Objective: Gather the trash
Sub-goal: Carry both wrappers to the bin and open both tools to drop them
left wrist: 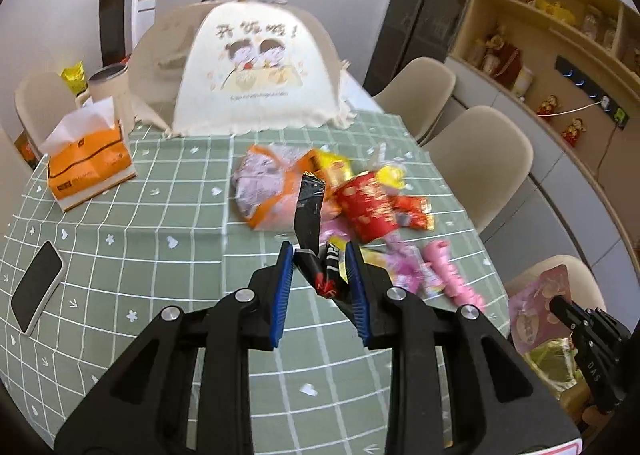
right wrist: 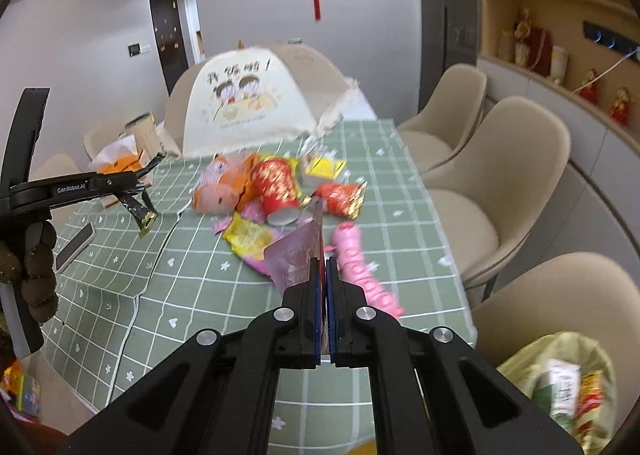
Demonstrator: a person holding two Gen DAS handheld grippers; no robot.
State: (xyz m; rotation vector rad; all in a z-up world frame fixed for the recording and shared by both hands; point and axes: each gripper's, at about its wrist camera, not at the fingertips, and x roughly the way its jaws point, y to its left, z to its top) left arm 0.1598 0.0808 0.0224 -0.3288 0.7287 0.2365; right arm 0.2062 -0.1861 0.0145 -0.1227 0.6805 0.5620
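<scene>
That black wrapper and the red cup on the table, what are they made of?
The black wrapper, held in the left gripper, looks like thin glossy plastic film: it is creased and catches the light. The red cup, lying on its side, looks like printed paper with gold patterning, though a plastic coating cannot be ruled out.

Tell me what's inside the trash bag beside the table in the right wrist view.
The trash bag holds a white printed packet and a red-and-yellow wrapper. Anything deeper is hidden beneath them and the bag's folds.
</scene>
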